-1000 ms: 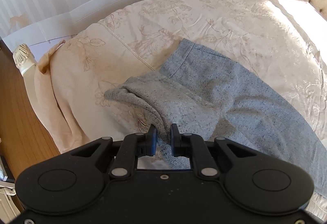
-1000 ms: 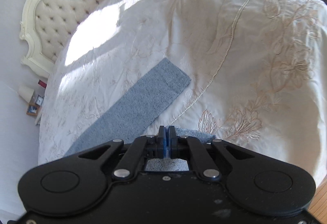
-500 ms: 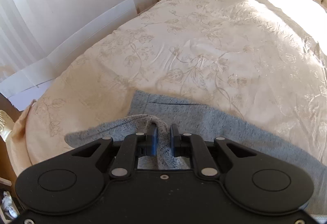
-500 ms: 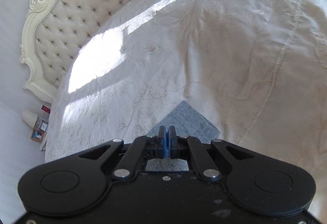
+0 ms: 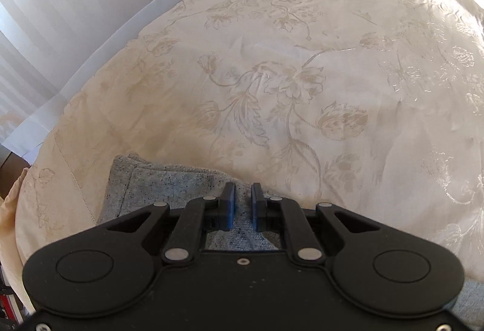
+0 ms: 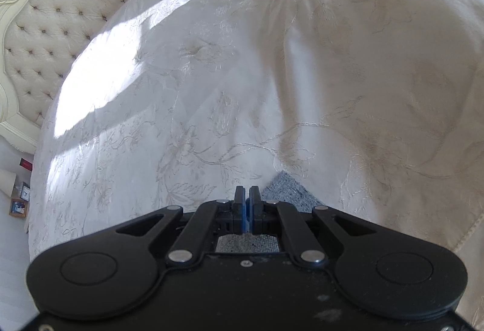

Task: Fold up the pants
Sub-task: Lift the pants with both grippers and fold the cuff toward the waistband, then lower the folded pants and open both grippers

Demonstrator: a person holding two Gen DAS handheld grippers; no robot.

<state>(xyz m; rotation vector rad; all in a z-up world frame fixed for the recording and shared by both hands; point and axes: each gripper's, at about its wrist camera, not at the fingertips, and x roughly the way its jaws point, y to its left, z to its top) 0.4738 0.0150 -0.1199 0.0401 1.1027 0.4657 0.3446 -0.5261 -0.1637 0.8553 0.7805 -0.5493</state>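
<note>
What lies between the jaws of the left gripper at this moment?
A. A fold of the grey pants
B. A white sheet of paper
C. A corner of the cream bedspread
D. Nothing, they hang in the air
A: in the left wrist view, the left gripper has grey pants fabric bunched between its jaws, above the bedspread.

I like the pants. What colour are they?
The pants are speckled grey, clearest in the left wrist view.

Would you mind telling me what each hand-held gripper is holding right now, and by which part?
Both hold the grey pants: the left hand-held gripper pinches a bunched fold of fabric; the right hand-held gripper is clamped on an edge, which part unclear.
</note>
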